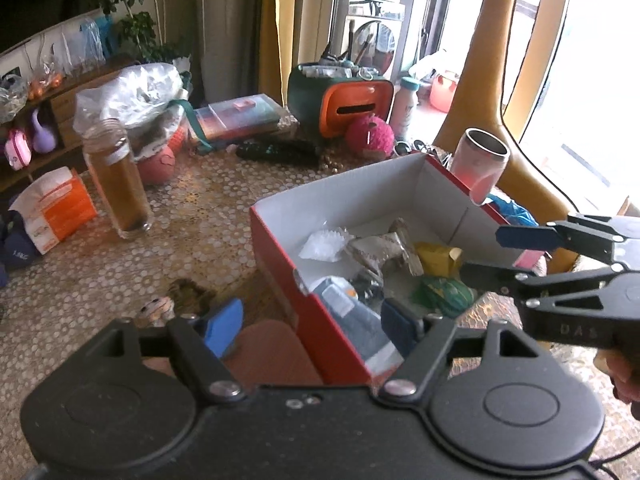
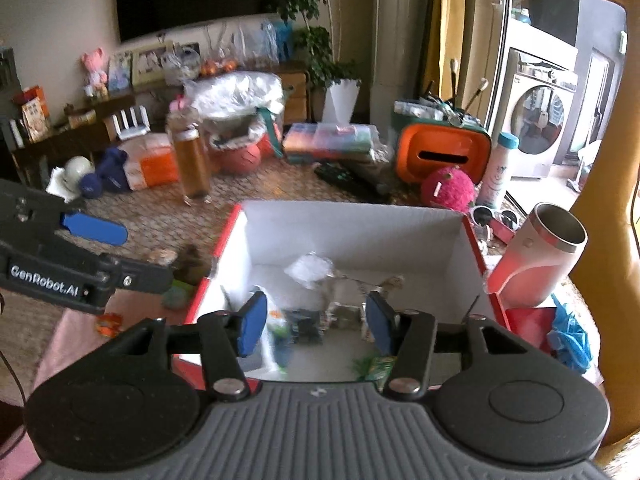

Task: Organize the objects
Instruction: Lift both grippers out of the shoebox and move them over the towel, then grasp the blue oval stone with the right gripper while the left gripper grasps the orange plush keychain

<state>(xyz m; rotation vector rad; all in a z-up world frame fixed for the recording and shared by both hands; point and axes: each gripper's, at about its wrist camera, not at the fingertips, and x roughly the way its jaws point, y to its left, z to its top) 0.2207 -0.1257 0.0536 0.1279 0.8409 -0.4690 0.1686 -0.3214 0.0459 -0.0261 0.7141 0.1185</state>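
Right wrist view: "GenRobot.AI" marks the left gripper [image 2: 120, 248]; both grippers' jaws spread, empty.

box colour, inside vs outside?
The open cardboard box is red outside and white inside; the left wrist view shows it best.

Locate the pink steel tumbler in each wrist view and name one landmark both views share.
Left wrist view: pink tumbler upper right, behind the red box's far corner.
Right wrist view: tumbler right of centre, beside the box's right wall.
Shared landmark: orange-and-green case on the far side of the table.
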